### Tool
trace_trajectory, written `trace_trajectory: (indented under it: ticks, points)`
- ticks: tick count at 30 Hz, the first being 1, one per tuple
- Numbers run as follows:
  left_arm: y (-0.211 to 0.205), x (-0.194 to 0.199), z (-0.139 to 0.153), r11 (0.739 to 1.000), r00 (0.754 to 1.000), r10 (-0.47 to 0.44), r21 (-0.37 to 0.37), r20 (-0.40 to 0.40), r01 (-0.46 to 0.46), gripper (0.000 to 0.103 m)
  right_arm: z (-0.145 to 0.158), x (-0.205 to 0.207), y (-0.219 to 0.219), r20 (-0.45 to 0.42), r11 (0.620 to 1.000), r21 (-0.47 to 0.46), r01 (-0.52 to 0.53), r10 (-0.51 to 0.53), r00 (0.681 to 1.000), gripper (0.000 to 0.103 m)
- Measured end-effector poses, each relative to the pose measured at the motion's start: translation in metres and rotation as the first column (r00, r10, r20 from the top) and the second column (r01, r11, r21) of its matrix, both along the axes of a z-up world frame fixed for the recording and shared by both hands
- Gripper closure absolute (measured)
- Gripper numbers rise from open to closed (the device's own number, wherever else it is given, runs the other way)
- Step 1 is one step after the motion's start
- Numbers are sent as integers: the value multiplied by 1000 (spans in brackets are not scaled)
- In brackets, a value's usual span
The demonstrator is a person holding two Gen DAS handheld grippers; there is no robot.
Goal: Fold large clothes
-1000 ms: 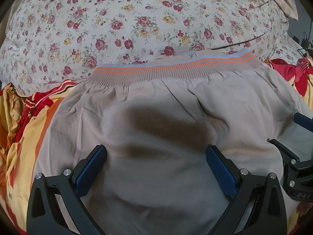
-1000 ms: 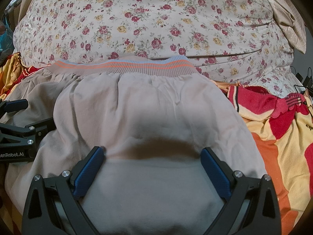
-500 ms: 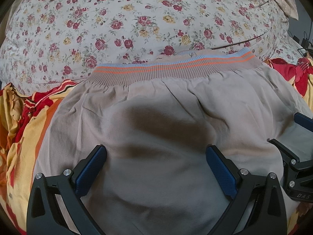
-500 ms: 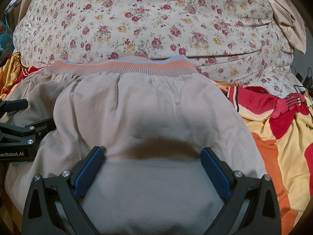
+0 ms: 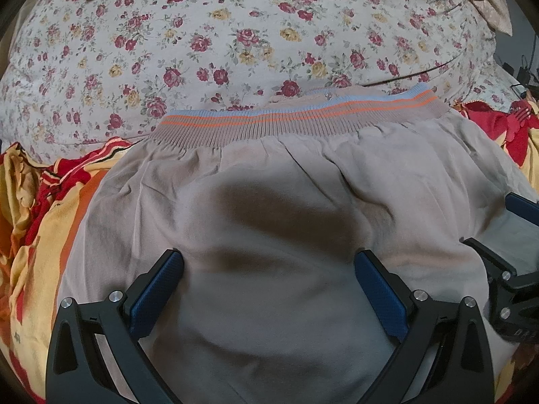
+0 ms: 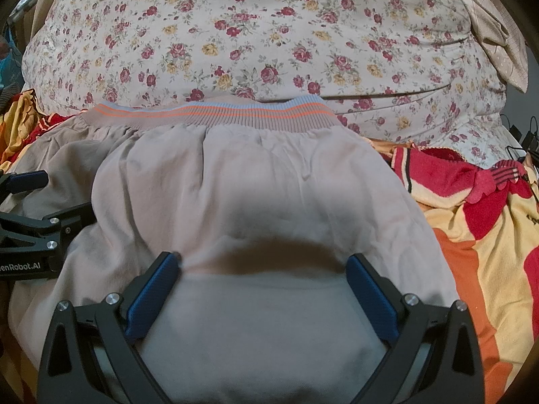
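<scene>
step: gripping near fold of trousers [image 5: 269, 202] on bed, waistband [image 6: 209, 118] far | left tool [image 5: 269, 269] wide, empty | right tool [image 6: 262, 269] wide, empty | tip: pinch all layers, lift evenly, carry edge square toward waistband

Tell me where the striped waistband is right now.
In both wrist views the striped waistband lies at the beige garment's far edge, against the floral quilt.
</scene>
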State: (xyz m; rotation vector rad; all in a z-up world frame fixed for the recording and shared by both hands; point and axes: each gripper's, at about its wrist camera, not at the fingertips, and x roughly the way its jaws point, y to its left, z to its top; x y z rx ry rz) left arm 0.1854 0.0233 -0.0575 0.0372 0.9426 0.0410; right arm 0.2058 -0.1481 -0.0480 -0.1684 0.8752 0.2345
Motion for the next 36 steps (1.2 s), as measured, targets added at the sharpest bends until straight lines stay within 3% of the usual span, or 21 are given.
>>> trace_trajectory:
  ticks: [6,10,14,19,23,25,28,30,32,33,36]
  points:
    - [13,-17,16,1000,1000,15,-19,26,-15,15,38,-16,-38,85,991,113,76,-86,993,2]
    - [41,-42,36,998,997,63,-33,54,-62,15,54,-38,-75,128,985,133,114,-132,983,2]
    - [96,-82,50,985,979,171,-45,114,-167,15,64,-71,-120,175,977,166,133,-162,971,2]
    - [140,-132,41,966,954,258,-73,151,-249,16,73,-108,-153,251,979,192,68,-116,961,5]
    - [129,-149,40,970,959,218,-150,182,-192,27,67,-111,-140,232,977,206,-54,5,973,17]
    - [114,-152,49,981,957,154,-150,246,-119,33,56,-102,-131,182,976,211,-60,22,983,29]
    - [97,-151,53,992,946,82,-116,313,-47,33,30,-85,-122,77,985,167,-35,22,997,31]
    - [96,-138,35,994,972,69,-103,223,-47,35,3,-70,-124,-43,992,119,31,-26,999,31]
    - [103,-127,14,990,984,128,-79,127,-118,39,-2,-68,-127,-60,989,142,49,-41,997,30]
    - [113,-123,6,982,983,164,-102,78,-156,39,2,-68,-129,-53,987,156,49,-42,998,30]
    - [134,-125,7,950,970,236,-224,52,-219,39,11,-73,-137,-20,980,186,69,-66,998,30]
